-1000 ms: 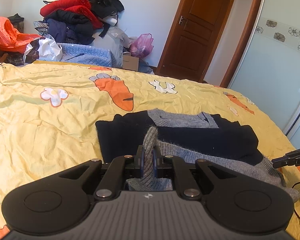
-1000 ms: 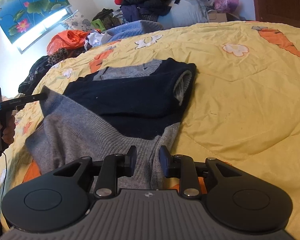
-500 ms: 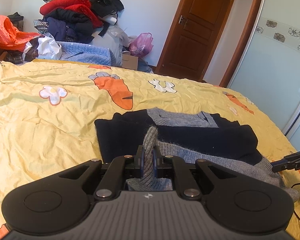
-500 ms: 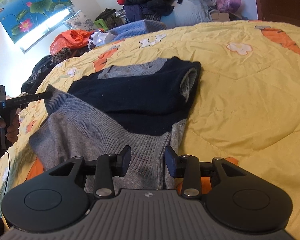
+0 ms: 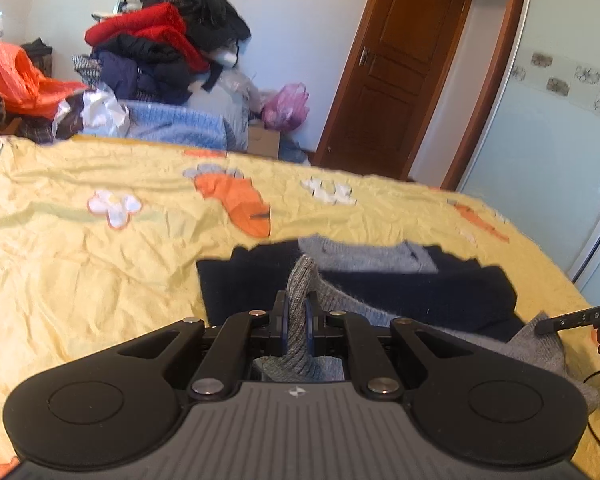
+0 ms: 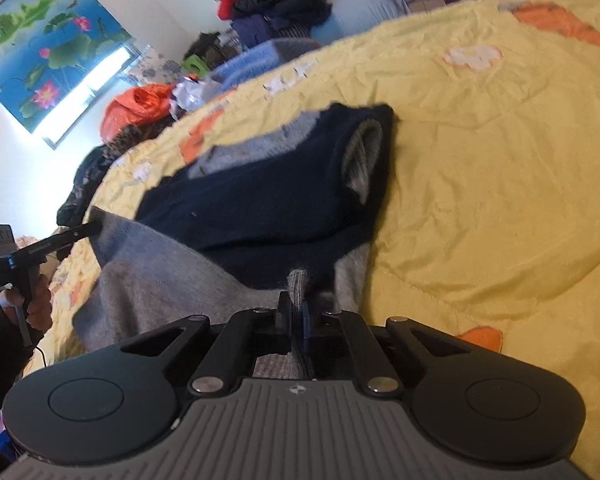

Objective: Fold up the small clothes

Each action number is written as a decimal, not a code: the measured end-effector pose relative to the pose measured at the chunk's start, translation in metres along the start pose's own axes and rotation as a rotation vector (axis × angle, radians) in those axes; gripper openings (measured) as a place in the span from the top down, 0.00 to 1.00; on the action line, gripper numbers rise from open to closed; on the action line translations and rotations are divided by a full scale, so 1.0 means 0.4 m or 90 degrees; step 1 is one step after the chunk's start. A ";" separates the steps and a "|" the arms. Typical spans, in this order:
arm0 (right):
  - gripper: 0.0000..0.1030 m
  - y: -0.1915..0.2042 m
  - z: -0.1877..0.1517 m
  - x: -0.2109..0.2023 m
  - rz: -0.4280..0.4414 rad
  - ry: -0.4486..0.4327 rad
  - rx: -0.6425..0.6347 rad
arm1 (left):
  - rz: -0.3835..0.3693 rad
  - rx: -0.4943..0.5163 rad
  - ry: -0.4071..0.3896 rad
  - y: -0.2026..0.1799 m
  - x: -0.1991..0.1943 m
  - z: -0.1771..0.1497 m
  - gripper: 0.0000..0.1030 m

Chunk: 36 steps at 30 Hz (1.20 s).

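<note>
Lying on the yellow carrot-print quilt (image 5: pixel 80 280), the navy-and-grey knitted sweater (image 6: pixel 260 204) is pinched at its grey hem by both grippers: left gripper (image 5: pixel 296 316) clenched, right gripper (image 6: pixel 296 316) just closed.

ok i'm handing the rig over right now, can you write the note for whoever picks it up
Left gripper: shut on the grey hem of the navy and grey sweater.
Right gripper: its jaws have just closed on the hem's other corner.
Sweater: lying flat on the yellow carrot-print bedspread, collar at the far end, one sleeve already folded in across the navy body.
Done: both bottom corners gripped.
Left: probably carry the hem up toward the collar, then release and smooth.
</note>
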State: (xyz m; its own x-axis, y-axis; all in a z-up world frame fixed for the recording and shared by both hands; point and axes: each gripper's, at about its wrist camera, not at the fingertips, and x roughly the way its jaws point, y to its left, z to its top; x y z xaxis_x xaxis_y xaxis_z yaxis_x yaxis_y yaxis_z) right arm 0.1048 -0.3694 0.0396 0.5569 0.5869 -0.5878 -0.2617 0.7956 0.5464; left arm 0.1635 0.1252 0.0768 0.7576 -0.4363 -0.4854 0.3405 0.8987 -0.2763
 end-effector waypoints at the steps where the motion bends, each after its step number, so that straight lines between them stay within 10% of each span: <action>1: 0.86 0.008 0.013 -0.022 0.013 -0.025 -0.002 | -0.005 -0.002 -0.017 0.001 -0.011 0.008 0.93; 9: 0.87 -0.006 0.249 -0.067 0.033 -0.169 -0.007 | 0.005 -0.054 -0.048 0.057 0.055 0.117 0.93; 17: 0.79 -0.154 0.362 0.242 -0.124 -0.113 0.096 | 0.217 -0.042 0.091 0.128 0.342 0.093 0.92; 22: 0.45 -0.156 0.242 0.184 -0.126 -0.139 0.146 | 0.221 -0.037 0.045 0.118 0.193 0.020 0.83; 26: 0.37 -0.114 0.104 -0.008 -0.106 -0.197 0.134 | 0.224 -0.129 0.001 0.123 0.000 -0.081 0.29; 36: 0.32 -0.082 -0.267 -0.158 -0.030 -0.187 0.333 | 0.031 -0.509 -0.071 0.073 -0.172 -0.324 0.27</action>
State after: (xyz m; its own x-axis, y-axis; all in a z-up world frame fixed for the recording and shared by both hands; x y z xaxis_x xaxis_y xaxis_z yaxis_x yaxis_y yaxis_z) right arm -0.0061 -0.4166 -0.0049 0.7725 0.4269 -0.4702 0.1502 0.5966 0.7884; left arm 0.0492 0.1759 -0.0052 0.8270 -0.3529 -0.4376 -0.1631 0.5943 -0.7875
